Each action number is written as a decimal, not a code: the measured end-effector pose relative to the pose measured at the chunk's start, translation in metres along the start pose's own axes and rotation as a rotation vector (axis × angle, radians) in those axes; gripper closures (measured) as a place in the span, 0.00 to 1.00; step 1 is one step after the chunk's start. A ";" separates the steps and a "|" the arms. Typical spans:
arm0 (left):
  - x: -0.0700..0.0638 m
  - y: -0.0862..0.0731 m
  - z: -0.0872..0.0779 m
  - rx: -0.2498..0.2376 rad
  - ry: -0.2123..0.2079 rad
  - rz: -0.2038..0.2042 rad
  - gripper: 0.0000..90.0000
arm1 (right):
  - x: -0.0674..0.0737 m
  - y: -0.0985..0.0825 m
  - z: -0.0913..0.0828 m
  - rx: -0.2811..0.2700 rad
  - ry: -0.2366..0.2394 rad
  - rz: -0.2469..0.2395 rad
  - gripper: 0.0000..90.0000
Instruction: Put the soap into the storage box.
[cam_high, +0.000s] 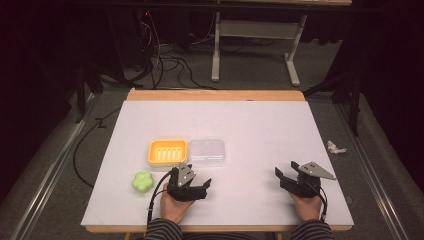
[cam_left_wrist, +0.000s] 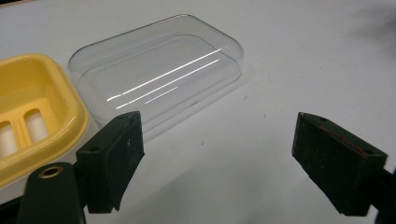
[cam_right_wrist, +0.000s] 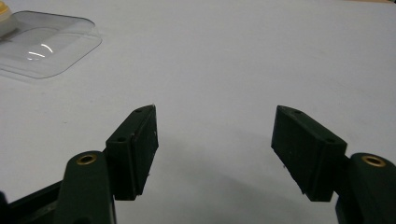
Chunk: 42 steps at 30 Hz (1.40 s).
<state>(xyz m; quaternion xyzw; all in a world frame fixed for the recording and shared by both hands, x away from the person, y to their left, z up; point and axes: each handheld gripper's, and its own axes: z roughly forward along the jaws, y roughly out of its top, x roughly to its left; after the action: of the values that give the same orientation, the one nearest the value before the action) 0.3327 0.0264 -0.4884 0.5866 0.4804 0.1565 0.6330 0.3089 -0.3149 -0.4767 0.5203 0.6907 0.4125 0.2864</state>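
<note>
A yellow soap dish (cam_high: 167, 151) lies on the white table, with a clear plastic lid (cam_high: 206, 151) touching its right side. A green flower-shaped soap (cam_high: 142, 182) rests to the front left of the dish. My left gripper (cam_high: 192, 181) sits just in front of the dish and lid, open with nothing between its jaws. In the left gripper view the clear lid (cam_left_wrist: 159, 74) and the yellow dish (cam_left_wrist: 32, 112) lie ahead of the left gripper (cam_left_wrist: 219, 158). My right gripper (cam_high: 287, 176) hovers open over bare table at the front right; the right gripper (cam_right_wrist: 215, 149) holds nothing, and the clear lid (cam_right_wrist: 44, 44) lies far left.
The white sheet (cam_high: 260, 125) covers a wooden table (cam_high: 215, 95). A crumpled white scrap (cam_high: 336, 147) lies on the floor off the right edge. Cables (cam_high: 170, 60) and a table frame (cam_high: 255, 35) stand on the floor behind.
</note>
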 end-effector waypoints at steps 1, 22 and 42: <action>0.000 0.000 0.000 0.003 -0.002 0.001 0.19 | 0.000 0.000 0.000 0.001 0.001 0.000 0.36; -0.010 0.002 -0.001 0.069 -0.012 0.044 0.19 | 0.000 0.000 -0.001 -0.008 0.000 0.002 0.36; -0.003 0.043 -0.043 -0.011 0.062 0.063 0.18 | 0.001 0.000 0.000 -0.002 -0.014 -0.001 0.36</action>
<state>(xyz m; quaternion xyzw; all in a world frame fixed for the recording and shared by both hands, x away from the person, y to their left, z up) 0.3131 0.0607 -0.4426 0.5929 0.4802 0.1968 0.6158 0.3087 -0.3137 -0.4767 0.5227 0.6885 0.4093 0.2918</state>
